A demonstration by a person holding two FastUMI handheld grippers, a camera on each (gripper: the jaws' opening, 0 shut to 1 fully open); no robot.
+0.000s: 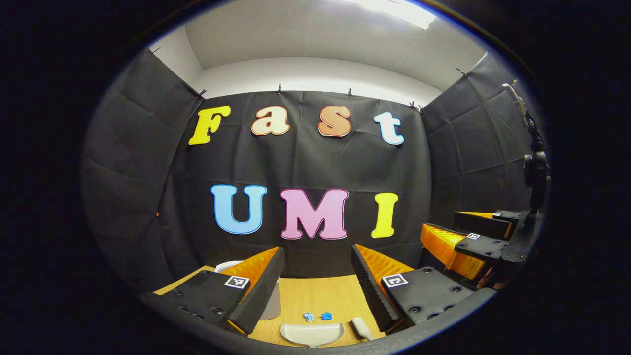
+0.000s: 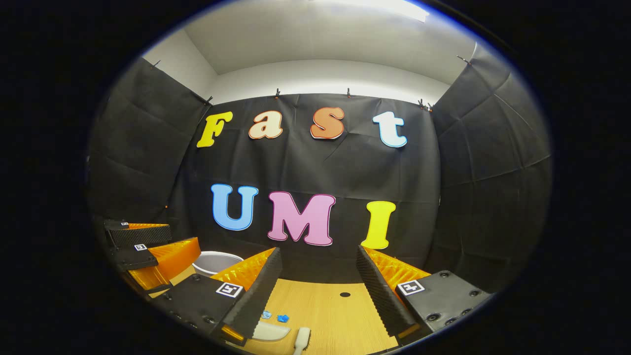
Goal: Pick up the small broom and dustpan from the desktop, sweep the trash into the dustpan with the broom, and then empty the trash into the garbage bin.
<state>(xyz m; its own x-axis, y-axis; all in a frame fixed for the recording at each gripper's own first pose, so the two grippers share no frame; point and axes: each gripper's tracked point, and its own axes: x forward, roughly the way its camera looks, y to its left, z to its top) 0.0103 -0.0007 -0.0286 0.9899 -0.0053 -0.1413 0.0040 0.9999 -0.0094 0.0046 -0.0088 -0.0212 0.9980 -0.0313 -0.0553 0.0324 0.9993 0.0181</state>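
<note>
On the wooden desktop [image 1: 320, 296] lies a pale dustpan [image 1: 311, 334], with the broom's pale handle [image 1: 361, 327] just to its right. Two small blue scraps of trash [image 1: 317, 316] sit just beyond the dustpan. A white garbage bin [image 1: 270, 305] stands at the back left, partly hidden by my left finger. My left gripper [image 1: 318, 268] hovers open above these things, nothing between its fingers. In the right gripper view, the dustpan [image 2: 270, 332], broom handle [image 2: 301, 340], trash [image 2: 275, 316] and bin [image 2: 217, 262] lie low at left. My right gripper [image 2: 319, 268] is open and holds nothing.
The right gripper [image 1: 466, 236] appears at the right of the left gripper view, and the left gripper [image 2: 148, 249] at the left of the right gripper view. A small dark hole [image 2: 345, 294] marks the desktop. Black cloth walls close the booth behind and at both sides.
</note>
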